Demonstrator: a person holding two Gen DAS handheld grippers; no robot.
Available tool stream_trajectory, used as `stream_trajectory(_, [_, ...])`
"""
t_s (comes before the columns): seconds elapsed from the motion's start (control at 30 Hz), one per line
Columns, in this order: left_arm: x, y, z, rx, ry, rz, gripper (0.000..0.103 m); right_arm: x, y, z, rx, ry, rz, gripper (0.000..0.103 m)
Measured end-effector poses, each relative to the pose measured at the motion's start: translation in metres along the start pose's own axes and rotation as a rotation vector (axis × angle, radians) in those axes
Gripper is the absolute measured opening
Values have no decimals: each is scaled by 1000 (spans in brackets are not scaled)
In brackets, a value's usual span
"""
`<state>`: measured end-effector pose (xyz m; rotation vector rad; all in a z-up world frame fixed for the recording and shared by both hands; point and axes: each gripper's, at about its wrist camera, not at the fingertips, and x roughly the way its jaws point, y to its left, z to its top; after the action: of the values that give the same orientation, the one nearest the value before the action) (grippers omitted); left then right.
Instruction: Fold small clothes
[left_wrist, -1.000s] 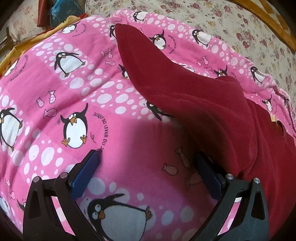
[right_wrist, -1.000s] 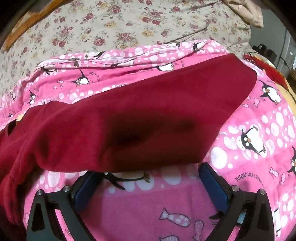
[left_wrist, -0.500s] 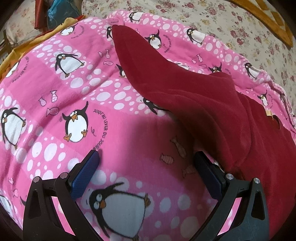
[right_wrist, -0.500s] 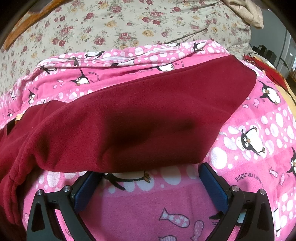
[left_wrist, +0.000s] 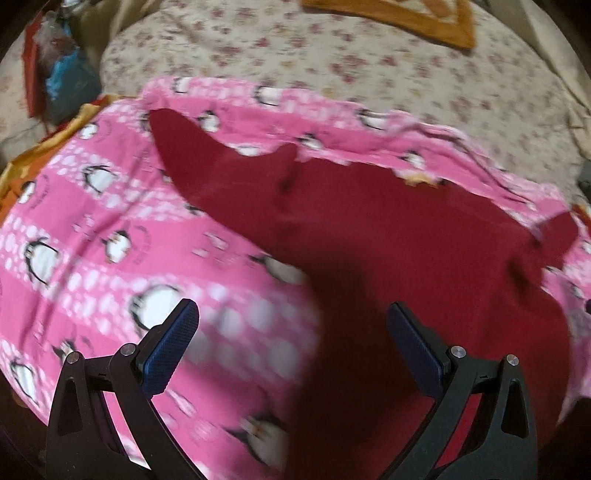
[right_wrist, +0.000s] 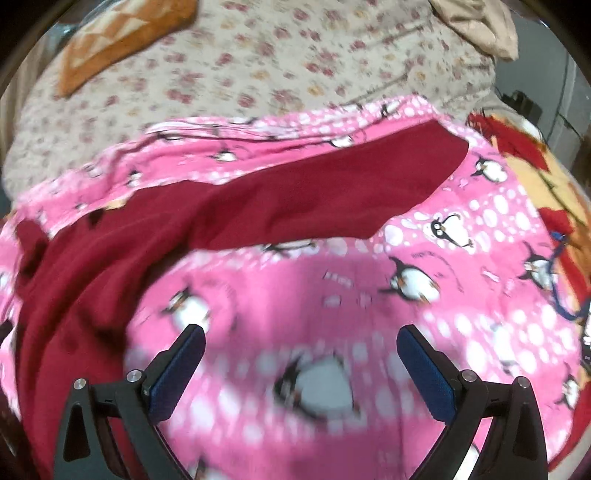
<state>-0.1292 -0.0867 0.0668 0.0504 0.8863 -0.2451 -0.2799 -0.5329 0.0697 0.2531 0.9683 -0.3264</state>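
Left wrist view: the left gripper (left_wrist: 291, 332) has its jaws spread wide and holds nothing. The red garment (left_wrist: 388, 240) lies flat on the pink blanket (left_wrist: 92, 221), ahead of the jaws and under the right one; one sleeve runs off ahead to the left. Beyond is the floral sheet (left_wrist: 369, 74).

Right wrist view: the right gripper (right_wrist: 301, 354) is also wide open and empty, over bare blanket (right_wrist: 295, 288). The garment (right_wrist: 295, 199) lies ahead and to the left of the jaws.

Motion blur smears the penguin blanket (left_wrist: 92, 229) in both views. The red garment (left_wrist: 388, 240) runs off the lower edge in the left view, its lower part perhaps shadowed.
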Motion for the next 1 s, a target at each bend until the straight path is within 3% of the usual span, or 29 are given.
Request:
stream_trajectory(0.17, [-17,-26,-5,28,6,-45,102,-58,24,-15,-69,-30,106,103])
stream_trajectory(0.33, [-31,-38,-2,26,-6,-58,102,-98,63,-22,-128,-11,294,103])
stream_trajectory(0.5, [-37,-44,-4,35,2,-50,102,-97,104,-26,-162,16,367,103])
stream_trajectory(0.63, [-37,-43,-6,18,-5,-43,102,-85,129,-20,-129,116,441,103])
stream_trajectory(0.7, [-37,-42,-7,7,-6,-37,102,-83,140,-18,-108,108,483,103])
stream_trajectory(1.0, [-28,-39,-9,-15,11,-8,102,-54,170,-12,-139,0,302,103])
